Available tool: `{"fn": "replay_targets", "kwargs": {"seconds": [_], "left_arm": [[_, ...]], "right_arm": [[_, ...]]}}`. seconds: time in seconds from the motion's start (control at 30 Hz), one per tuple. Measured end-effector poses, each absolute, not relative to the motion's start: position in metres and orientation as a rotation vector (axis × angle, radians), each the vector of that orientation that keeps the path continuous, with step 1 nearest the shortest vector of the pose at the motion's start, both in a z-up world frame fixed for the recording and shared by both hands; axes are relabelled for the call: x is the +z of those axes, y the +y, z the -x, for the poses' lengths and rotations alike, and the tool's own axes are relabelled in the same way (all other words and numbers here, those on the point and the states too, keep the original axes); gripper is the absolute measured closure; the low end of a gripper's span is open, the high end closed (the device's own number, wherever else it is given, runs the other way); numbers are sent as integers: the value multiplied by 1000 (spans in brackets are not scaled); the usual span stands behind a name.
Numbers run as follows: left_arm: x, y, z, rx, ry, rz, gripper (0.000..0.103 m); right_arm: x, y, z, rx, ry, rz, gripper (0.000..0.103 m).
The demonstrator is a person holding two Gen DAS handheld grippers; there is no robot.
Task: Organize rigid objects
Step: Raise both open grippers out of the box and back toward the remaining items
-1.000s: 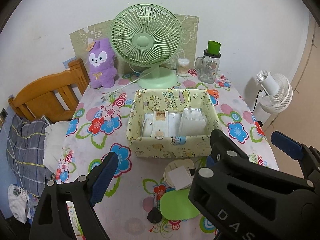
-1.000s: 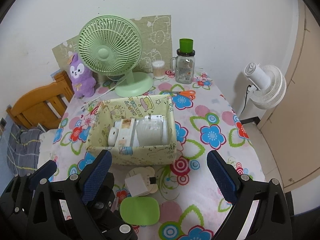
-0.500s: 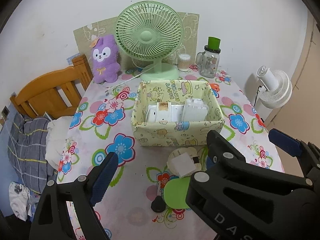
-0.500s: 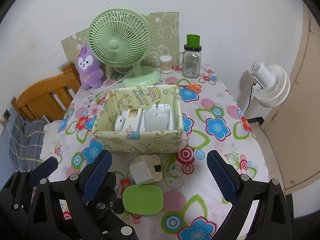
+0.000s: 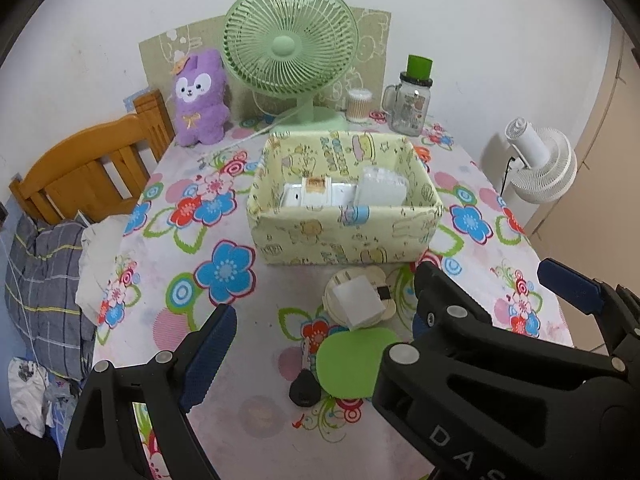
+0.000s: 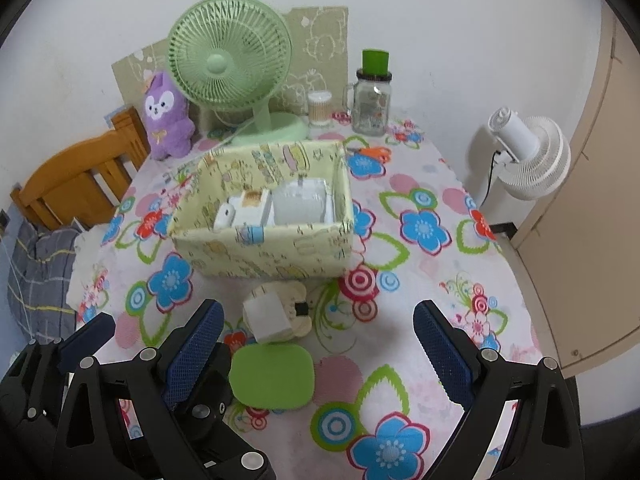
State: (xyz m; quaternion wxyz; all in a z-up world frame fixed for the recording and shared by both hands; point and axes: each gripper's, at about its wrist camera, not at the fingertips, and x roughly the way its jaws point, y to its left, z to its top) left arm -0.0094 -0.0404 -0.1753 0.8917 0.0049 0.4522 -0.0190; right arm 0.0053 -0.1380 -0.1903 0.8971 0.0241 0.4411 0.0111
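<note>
Your left gripper and right gripper both stand wide open, holding and touching nothing, above the flat green rounded pad and the white square plug on a cream disc lying loose on the flowered tablecloth. The pale yellow cartoon-print fabric box just beyond them holds white boxes and a clear plastic case. Compared with a second ago, both of your grippers have come lower and closer, so the box and loose pieces loom larger.
</note>
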Motion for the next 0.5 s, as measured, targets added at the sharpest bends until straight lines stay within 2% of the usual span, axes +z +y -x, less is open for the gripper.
{"fn": "replay_targets", "kwargs": {"seconds": [0.5], "left_arm": [[-215, -34, 14, -21, 1006, -6, 12]], "right_arm": [[-233, -130, -1, 21, 1006, -51, 6]]}}
